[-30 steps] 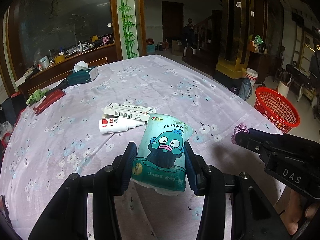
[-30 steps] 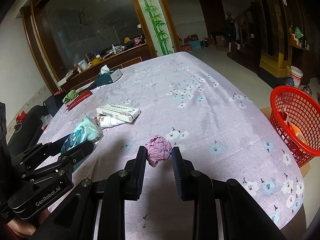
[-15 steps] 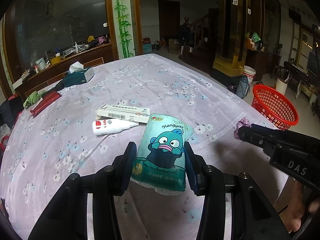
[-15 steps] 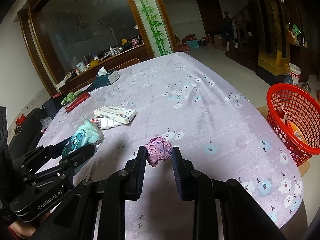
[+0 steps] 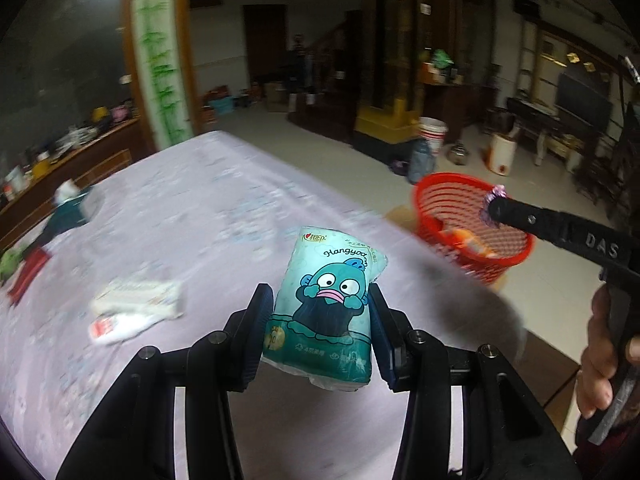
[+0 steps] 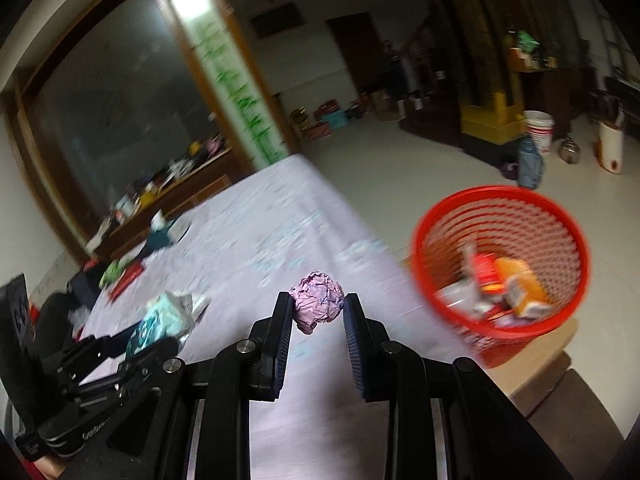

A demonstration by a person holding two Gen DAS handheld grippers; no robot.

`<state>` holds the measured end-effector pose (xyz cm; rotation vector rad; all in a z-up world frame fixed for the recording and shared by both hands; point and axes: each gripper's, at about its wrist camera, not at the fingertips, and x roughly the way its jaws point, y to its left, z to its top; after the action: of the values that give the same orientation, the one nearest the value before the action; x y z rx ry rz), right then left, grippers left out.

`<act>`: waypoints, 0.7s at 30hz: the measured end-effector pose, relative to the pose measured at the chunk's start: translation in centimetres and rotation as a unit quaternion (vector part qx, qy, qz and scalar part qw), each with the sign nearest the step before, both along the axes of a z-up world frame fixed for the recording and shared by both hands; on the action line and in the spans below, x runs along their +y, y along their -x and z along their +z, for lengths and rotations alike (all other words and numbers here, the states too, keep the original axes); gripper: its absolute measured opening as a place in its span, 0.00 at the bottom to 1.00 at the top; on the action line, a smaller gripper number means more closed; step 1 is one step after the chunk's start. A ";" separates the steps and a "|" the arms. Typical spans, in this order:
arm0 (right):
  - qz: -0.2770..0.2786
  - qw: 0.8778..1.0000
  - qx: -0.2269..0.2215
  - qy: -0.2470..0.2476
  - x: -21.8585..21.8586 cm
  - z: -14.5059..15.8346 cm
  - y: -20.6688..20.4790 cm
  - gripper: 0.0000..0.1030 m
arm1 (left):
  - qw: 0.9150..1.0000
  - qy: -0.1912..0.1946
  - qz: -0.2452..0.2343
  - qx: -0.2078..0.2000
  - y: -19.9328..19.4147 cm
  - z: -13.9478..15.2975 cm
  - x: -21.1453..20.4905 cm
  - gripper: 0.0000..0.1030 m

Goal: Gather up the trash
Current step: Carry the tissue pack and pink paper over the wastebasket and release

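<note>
1. The table (image 5: 208, 208) is smeared by motion blur, so its cloth's flower print cannot be made out.
2. Left of the tissue pack (image 5: 328, 300), a white box (image 5: 138, 294) and a white bottle (image 5: 120, 326) are too blurred to read.
3. The pack's lower end is hidden behind the left gripper (image 5: 316, 320).
4. Contents of the red basket (image 6: 500, 216) are blurred, unidentifiable packaging.

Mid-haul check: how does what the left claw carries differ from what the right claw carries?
The tissue pack is a teal printed packet with a cartoon face; the paper ball is plain pink and crumpled. The pack fills the left claw and sticks out past its fingers; the ball is a small lump at the right claw tips. Both are gripped, off the table.
</note>
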<state>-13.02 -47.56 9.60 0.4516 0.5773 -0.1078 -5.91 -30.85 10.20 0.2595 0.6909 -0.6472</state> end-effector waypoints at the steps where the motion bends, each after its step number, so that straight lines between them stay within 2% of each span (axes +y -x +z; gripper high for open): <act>1: -0.012 1.000 -0.003 -0.002 -1.2 0.3 0.4 0.27 | 1.000 0.004 -0.010 0.005 0.0 0.2 -1.1 0.44; 9: -0.078 0.997 -0.016 -0.015 -9.1 2.1 2.2 0.27 | 0.997 0.020 -0.072 0.032 -0.8 1.1 -9.8 0.44; 16: -0.108 0.993 -0.004 -0.040 -14.7 1.6 1.7 0.28 | 0.993 0.021 -0.098 0.057 -2.1 0.0 -16.5 0.44; 18: -0.113 0.993 0.000 -0.046 -15.8 1.2 1.3 0.29 | 0.993 0.028 -0.100 0.059 -2.7 -0.3 -17.8 0.53; 21: -0.111 0.992 0.002 -0.052 -17.1 0.8 0.5 0.34 | 0.993 0.035 -0.091 0.070 -3.4 -0.9 -18.6 0.55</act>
<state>-13.53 -64.68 10.42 0.6161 0.5376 -0.2931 -2.48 -49.41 9.27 0.2139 0.7830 -0.8687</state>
